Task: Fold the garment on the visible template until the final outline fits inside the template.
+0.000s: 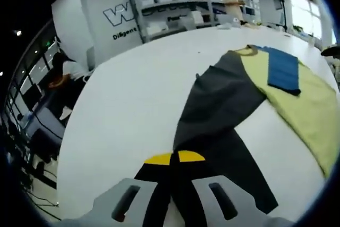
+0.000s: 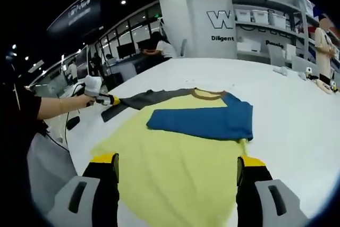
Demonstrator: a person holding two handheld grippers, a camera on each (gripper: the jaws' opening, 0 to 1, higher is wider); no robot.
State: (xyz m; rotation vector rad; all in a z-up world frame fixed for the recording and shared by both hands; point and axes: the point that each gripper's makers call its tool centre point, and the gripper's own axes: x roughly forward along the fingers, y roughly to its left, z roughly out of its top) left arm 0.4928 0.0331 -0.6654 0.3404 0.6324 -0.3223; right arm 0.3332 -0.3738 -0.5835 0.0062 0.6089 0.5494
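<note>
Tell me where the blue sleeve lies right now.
The blue sleeve lies folded across the shirt's yellow body, just below the collar, ahead of the open right gripper.

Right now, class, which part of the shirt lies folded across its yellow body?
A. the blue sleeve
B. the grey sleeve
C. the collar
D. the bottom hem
A: the blue sleeve lies flat over the yellow body, while the left tongs hold the grey sleeve stretched out sideways.

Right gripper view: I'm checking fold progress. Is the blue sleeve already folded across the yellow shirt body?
Yes, the blue sleeve lies flat across the yellow shirt body, below the collar.
</note>
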